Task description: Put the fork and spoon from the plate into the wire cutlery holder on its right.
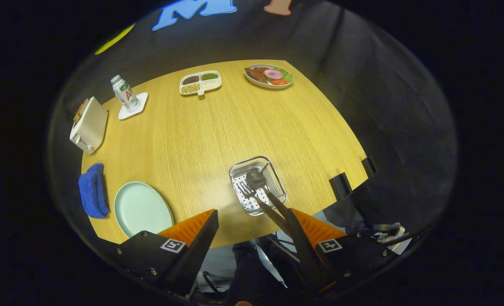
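Gripper view, looking down on a pale wooden desk (217, 127) from well above. The gripper (252, 221) has its two fingers spread wide apart, nothing pressed between them; open air and the near desk edge show in the gap.

Wire cutlery holder (258, 185) sits near the front edge of the desk, just ahead of the right finger. Spoon (256, 179) lies inside it, bowl toward the far end of the basket, handle running back and out over the near rim toward the right finger. Fork (246, 190) lies alongside the spoon on its left, tines inside the basket, its handle leaving the same way. Both handles pass close by the inner edge of the right finger; cannot tell if they touch it.

Plate (142, 208), pale green, is left of the holder near the front of the desk, just beyond the left finger, with no cutlery on it. Blue cloth (92, 190) bunched just left of the plate at the desk edge.

Farther off: a cream toaster (89, 124) at the left edge; a small bottle (124, 93) standing on a white coaster (133, 106); a divided dish (200, 82) of beans and grains at the back centre; a plate of food (269, 75) at the back right
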A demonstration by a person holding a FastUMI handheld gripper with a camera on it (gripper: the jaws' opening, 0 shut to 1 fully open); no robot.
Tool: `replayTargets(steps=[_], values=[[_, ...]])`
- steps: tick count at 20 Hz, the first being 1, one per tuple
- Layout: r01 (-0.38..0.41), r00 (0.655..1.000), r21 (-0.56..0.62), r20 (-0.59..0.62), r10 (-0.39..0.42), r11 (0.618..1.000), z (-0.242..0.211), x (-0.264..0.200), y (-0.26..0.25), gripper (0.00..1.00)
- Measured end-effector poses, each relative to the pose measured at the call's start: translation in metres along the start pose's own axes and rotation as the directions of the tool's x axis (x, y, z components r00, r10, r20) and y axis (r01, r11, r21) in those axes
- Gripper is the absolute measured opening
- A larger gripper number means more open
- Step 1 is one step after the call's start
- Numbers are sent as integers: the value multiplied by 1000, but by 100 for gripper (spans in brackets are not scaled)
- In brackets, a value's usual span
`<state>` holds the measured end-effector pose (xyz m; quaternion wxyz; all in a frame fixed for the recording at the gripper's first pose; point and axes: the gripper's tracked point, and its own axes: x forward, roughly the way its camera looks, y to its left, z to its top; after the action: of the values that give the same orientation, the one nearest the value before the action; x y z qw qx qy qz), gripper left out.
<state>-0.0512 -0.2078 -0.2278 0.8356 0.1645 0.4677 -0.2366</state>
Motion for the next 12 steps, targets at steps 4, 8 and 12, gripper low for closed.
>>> replayTargets(steps=[4, 8, 12], values=[[-3, 999, -45, 38, 5, 999, 4, -4, 6, 97], [6, 982, -97, 187, 12, 995, 32, -23, 9, 97], [23, 900, -113, 436, 29, 993, 82, -65, 12, 97]])
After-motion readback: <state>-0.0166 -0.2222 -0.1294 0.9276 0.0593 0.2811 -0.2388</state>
